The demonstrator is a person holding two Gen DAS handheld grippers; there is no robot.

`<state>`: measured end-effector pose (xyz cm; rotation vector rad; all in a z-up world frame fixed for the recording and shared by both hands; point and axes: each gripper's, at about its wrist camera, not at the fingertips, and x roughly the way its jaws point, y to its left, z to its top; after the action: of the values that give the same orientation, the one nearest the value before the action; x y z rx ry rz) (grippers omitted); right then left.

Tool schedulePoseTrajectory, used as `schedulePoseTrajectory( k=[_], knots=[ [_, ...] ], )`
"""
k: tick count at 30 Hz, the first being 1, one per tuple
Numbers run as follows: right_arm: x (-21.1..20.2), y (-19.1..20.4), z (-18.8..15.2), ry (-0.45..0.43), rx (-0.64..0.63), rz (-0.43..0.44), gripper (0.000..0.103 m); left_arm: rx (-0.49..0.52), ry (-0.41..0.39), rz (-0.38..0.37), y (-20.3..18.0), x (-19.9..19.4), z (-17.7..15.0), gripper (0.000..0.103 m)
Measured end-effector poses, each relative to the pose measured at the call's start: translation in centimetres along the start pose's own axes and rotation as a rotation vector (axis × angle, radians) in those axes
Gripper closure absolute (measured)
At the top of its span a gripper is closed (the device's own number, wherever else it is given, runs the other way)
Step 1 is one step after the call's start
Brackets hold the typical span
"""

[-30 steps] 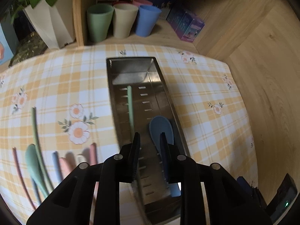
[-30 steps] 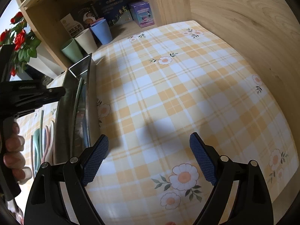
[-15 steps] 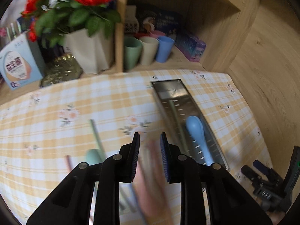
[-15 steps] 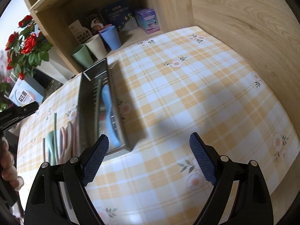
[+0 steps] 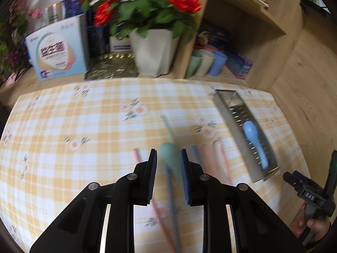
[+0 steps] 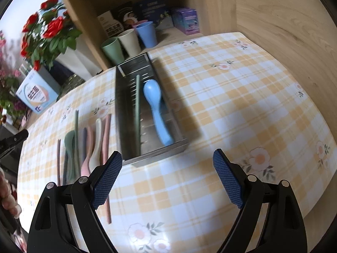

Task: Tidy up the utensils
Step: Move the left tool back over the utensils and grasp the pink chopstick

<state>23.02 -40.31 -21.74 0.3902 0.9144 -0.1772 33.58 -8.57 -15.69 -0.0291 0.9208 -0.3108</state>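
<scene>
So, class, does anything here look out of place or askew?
Nothing is spilled or broken. Only a blue spoon and a green chopstick lie in the metal tray; the other utensils lie beside it.

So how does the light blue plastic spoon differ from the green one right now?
The light blue plastic spoon lies inside the perforated steel tray; the green plastic spoon lies on the checked tablecloth among the other utensils. No gripper is near the blue spoon, while the left gripper hangs over the green one. Both lie flat, with the same rounded shape.
</scene>
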Motion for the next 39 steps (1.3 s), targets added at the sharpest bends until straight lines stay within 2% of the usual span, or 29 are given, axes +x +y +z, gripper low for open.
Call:
schedulePoseTrajectory(
  k=[8,16,21,39],
  knots=[
    [0.7,1.9,-1.0,0.024,-0.028,0.016,0.018,-0.017,0.097,0.039,2.0,2.6,-4.1,0.081],
    [0.8,2.0,-1.4,0.036,-0.038,0.009,0.018,-0.010,0.157,0.076,1.6,5.6,-6.9,0.081],
    [1.0,2.0,-1.5,0.042,-0.042,0.004,0.018,0.004,0.165,0.110,1.3,6.6,-7.2,0.081],
    [1.3,2.1,-2.1,0.060,-0.053,-0.003,0.018,0.032,0.144,0.148,0.8,6.9,-7.5,0.081]
  ],
)
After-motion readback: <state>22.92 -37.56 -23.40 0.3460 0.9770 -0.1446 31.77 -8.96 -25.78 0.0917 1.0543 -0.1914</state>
